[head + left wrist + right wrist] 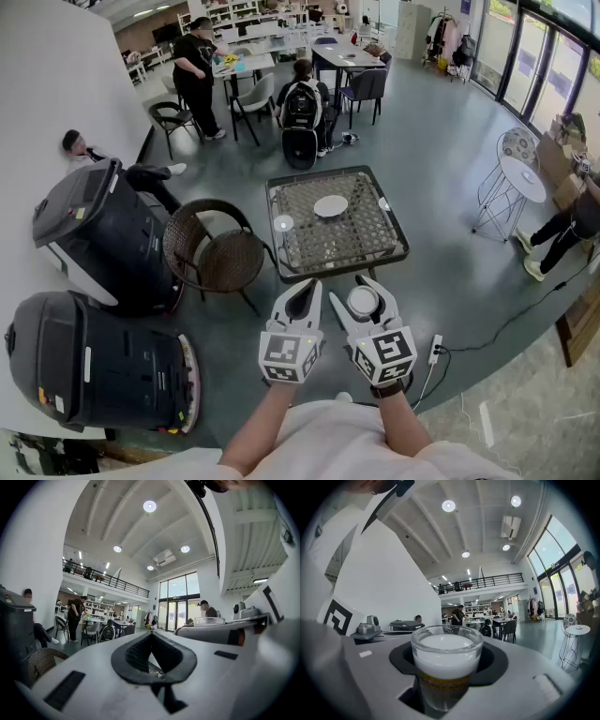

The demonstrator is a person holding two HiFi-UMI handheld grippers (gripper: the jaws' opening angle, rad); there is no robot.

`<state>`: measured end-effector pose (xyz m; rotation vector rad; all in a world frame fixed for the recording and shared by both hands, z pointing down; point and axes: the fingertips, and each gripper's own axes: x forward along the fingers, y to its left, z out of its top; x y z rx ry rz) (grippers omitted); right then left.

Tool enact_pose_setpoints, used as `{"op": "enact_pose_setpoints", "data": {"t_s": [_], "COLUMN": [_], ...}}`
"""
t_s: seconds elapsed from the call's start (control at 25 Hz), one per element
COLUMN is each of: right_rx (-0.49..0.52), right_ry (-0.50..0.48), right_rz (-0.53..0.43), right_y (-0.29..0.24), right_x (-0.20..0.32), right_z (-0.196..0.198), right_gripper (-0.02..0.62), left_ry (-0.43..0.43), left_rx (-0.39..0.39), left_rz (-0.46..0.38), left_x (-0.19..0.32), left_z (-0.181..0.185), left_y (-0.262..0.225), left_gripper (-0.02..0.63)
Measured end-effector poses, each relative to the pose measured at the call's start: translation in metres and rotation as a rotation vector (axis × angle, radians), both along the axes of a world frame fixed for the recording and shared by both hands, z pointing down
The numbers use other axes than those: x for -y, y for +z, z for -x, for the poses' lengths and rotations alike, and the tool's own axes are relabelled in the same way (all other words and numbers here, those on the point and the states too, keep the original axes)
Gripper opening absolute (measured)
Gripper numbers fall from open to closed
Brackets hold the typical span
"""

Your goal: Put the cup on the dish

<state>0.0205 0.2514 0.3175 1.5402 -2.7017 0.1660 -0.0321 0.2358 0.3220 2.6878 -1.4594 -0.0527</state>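
Carrying stage, by my reading: the right claw [370,286] clamps the cup [446,660] between its pads, jaws set fairly wide around the glass. The cup is upright and holds a white liquid to just under the rim. The left claw [306,289] is closed on nothing, just beside the right one.

Risks:
- Spill: the fill is high, so any tilt or jerk on the way could slop it.
- Slip: the glass wall is smooth, so a loose grip could drop it.
- Bad landing: setting the base on the dish's [330,206] sloped rim could tip the cup.

Position: the cup is in the air, short of the tabletop [375,234]. The dish lies well ahead, near the tabletop's middle.
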Motion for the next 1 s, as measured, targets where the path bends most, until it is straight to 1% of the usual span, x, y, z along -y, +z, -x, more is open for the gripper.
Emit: {"op": "enact_pose_setpoints", "data": {"t_s": [0.24,0.48,0.56,0.68,0.8,0.88,1.0], "right_rx": [0.002,0.030,0.055,0.105,0.120,0.119,0.100], "right_ry": [-0.046,-0.107,-0.120,-0.123,-0.111,-0.103,-0.104], "right_rz": [-0.002,-0.013,0.005,0.046,0.032,0.019,0.009], "right_y": [-0.001,0.005,0.012,0.018,0.014,0.012,0.016], "right_x": [-0.008,-0.017,-0.016,-0.009,-0.004,0.003,0.016], "right_z": [-0.026,-0.035,-0.037,-0.046,-0.057,-0.062,-0.061], "right_gripper": [0.239,0.239,0.239,0.239,0.239,0.239,0.239], "left_ry": [-0.048,-0.126,-0.142,-0.143,-0.117,-0.105,-0.094], "left_rx": [-0.010,0.001,0.017,0.036,0.038,0.046,0.046], "left_rz": [0.014,0.012,0.022,-0.014,-0.044,-0.042,-0.018], "left_x": [-0.011,-0.026,-0.028,-0.027,-0.024,-0.017,0.000], "left_z": [-0.025,-0.028,-0.028,-0.036,-0.048,-0.055,-0.060], "left_y": [0.003,0.013,0.015,0.001,-0.008,-0.005,0.010], "left_gripper": [0.006,0.006,0.006,0.006,0.005,0.005,0.005]}}
